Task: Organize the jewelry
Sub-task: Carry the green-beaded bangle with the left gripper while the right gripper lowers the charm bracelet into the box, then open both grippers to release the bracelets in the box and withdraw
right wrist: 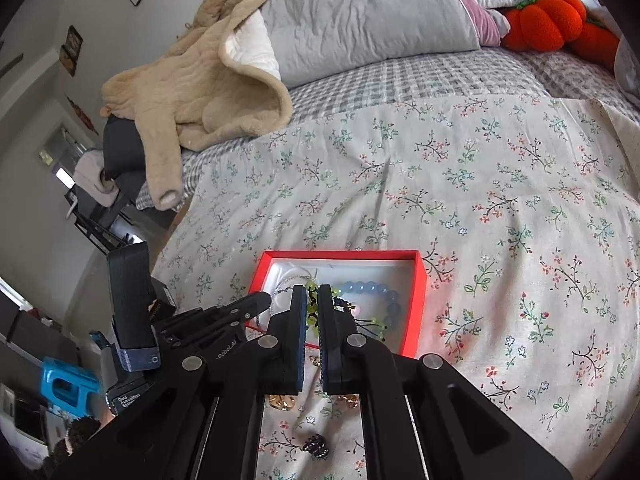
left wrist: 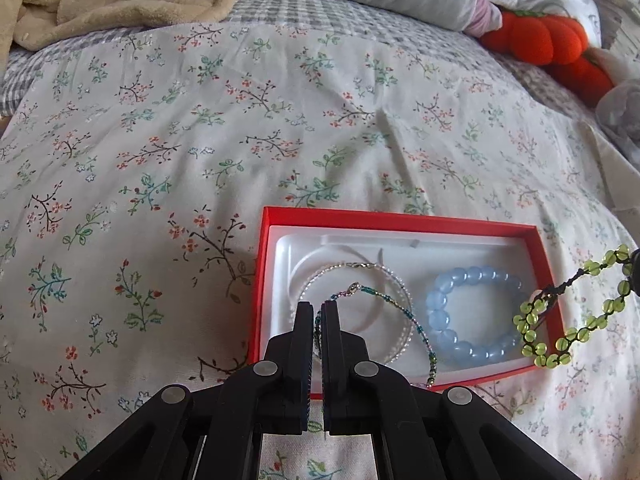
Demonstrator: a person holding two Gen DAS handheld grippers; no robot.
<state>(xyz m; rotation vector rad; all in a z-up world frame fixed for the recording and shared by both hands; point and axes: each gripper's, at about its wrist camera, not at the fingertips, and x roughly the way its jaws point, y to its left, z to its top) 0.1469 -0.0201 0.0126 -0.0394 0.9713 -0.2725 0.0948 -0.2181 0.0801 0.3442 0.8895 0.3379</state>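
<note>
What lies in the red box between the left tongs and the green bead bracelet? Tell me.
In the left wrist view, the round blue bead bracelet lies between the left tongs and the green bead bracelet.

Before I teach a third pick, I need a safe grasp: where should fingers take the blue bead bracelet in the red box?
Probably from straight above, pinching one bead-strand across its thickness on the far arc of the blue bead bracelet. It lies flat in the red box, and that arc looks clearest of the thin beaded chain and the box walls.
</note>
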